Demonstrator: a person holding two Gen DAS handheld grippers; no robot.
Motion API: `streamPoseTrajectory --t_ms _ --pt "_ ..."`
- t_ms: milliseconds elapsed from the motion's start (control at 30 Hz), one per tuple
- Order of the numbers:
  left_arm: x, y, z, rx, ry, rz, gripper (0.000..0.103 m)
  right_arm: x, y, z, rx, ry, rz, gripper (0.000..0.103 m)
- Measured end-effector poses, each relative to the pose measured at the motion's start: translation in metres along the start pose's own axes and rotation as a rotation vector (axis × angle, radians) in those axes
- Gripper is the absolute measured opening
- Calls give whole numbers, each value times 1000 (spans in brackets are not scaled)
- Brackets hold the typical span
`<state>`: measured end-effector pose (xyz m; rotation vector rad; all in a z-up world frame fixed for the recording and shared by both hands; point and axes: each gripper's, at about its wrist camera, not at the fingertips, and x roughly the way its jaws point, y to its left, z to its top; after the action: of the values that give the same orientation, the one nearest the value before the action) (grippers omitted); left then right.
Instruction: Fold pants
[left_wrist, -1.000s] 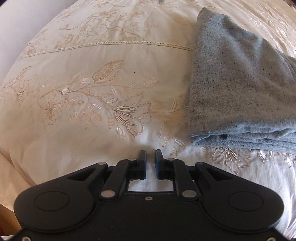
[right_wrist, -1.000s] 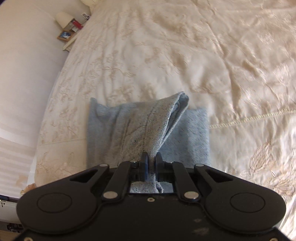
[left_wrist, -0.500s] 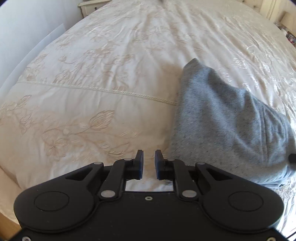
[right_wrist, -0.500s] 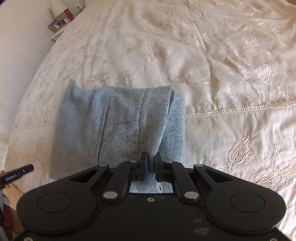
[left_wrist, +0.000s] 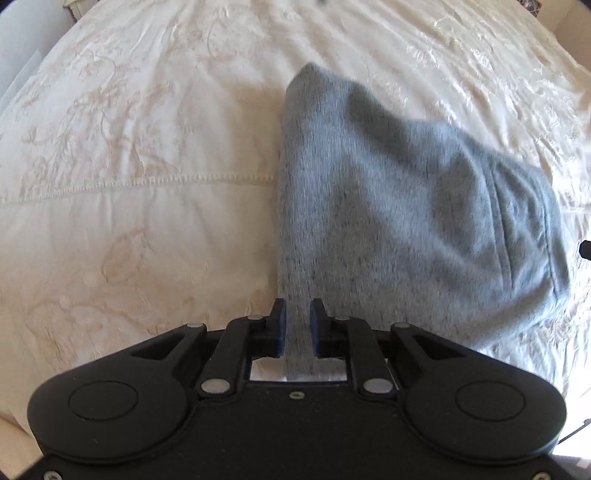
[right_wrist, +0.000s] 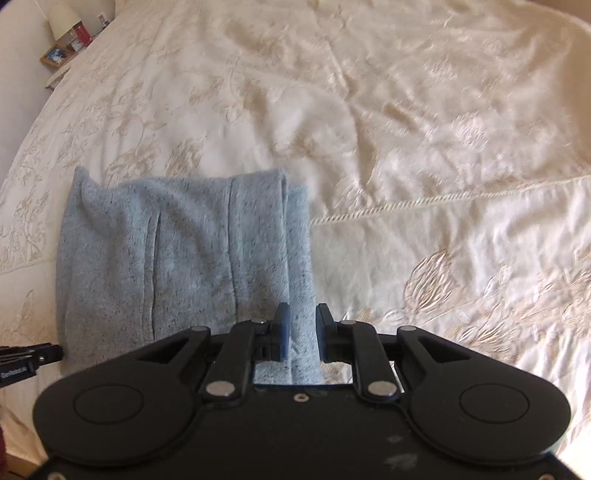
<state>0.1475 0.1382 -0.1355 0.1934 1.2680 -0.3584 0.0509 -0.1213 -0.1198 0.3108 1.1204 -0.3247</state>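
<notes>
Cream embroidered bedspread (right_wrist: 424, 155), worked with pale floral stitching and a corded seam, fills both views; at eleven o'clock in the right wrist view a bedside shelf carries a small white lamp (right_wrist: 61, 18) and a framed photo (right_wrist: 55, 55).

On the spread lie the grey-blue flecked knit pants (right_wrist: 177, 258), already doubled into a compact stack. In the right wrist view they sit from nine o'clock to centre, the top layer lying a little short of the layer beneath along its right edge. In the left wrist view the same stack runs from centre to three o'clock, puffed up more than flat.

The right gripper (right_wrist: 299, 332) has its fingers parted with a strip of the near hem lying between them; the pads stand clear of the cloth on both sides, so it reads as released. The left gripper (left_wrist: 295, 323) is likewise parted, poised over the stack's near left corner, with fabric visible in the gap but not pinched.

My judgement: the fold is nearly done, and the risks lie in withdrawal. A finger that snags the soft knit on pulling back could drag the top layer askew. The trapped air could also let the bundle spring open unless it is pressed flat.
</notes>
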Motion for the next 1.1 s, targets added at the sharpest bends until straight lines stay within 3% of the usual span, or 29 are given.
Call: streamPoseTrajectory --t_ms 100,267,433,500,567,667,700,733,833,900,1000,1100 --pt "-2 3 42 16 -60 -27 21 -7 22 15 -59 -89 20 19" --pt "27 -14 109 58 -111 -88 21 20 68 41 -153 -109 58 18" --pt "74 -5 142 16 -66 -34 26 54 83 50 -145 -48 19 17" --pt "92 5 149 5 -46 24 26 66 75 49 -123 -22 -9 10" --pt "105 14 150 13 -36 71 27 72 69 48 -100 -5 -11 4" --pt "105 25 151 9 -37 40 30 70 70 48 -89 0 -28 4" --pt "100 27 150 0 -46 39 29 65 77 49 -108 -22 -44 6" --pt "94 30 147 -12 -59 42 28 57 84 49 -136 -55 -51 16" --pt "76 35 133 -39 -75 43 26 46 105 51 -213 -109 -5 17" --pt "61 36 117 -41 -91 -2 26 44 111 52 -201 -105 22 16" --pt "45 26 91 17 -105 -40 26 48 108 46 -171 -82 17 28" --pt "43 9 69 102 -87 -65 28 65 92 31 -149 -1 -78 30"
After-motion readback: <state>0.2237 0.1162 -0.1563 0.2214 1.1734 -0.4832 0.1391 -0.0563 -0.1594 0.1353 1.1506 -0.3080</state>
